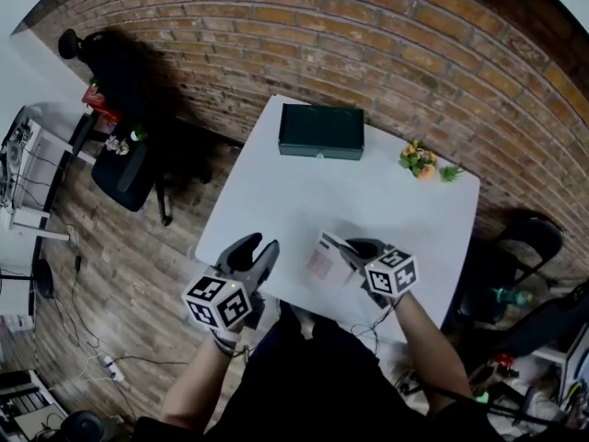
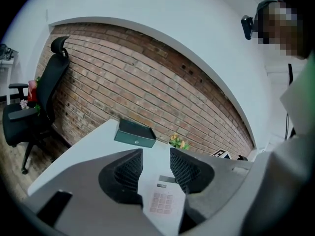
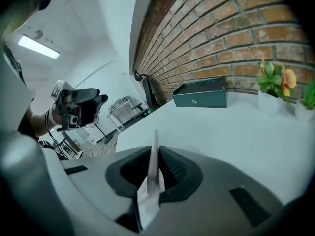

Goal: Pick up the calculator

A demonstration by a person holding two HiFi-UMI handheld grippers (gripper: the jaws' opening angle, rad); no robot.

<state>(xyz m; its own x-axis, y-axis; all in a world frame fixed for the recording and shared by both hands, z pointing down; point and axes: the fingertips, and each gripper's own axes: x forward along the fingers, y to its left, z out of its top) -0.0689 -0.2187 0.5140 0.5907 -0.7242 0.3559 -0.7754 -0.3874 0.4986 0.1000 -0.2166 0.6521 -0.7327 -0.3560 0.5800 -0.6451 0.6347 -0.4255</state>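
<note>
The calculator (image 1: 324, 257) is a thin white slab with pale pink keys, tilted up off the white table (image 1: 267, 187) near its front edge. My right gripper (image 1: 347, 249) is shut on its right edge. In the right gripper view the calculator (image 3: 153, 173) stands edge-on, pinched between the pads (image 3: 170, 168). My left gripper (image 1: 259, 250) hovers open a little to the left, apart from it. In the left gripper view the calculator (image 2: 163, 199) shows through the gap of the open left gripper (image 2: 155, 167), beyond the fingertips and untouched.
A dark green box (image 1: 321, 131) lies at the table's far edge, small flower pots (image 1: 421, 161) at the far right corner. A black office chair (image 1: 124, 164) stands left of the table on the brick-patterned floor. Another chair (image 1: 525, 242) is at the right.
</note>
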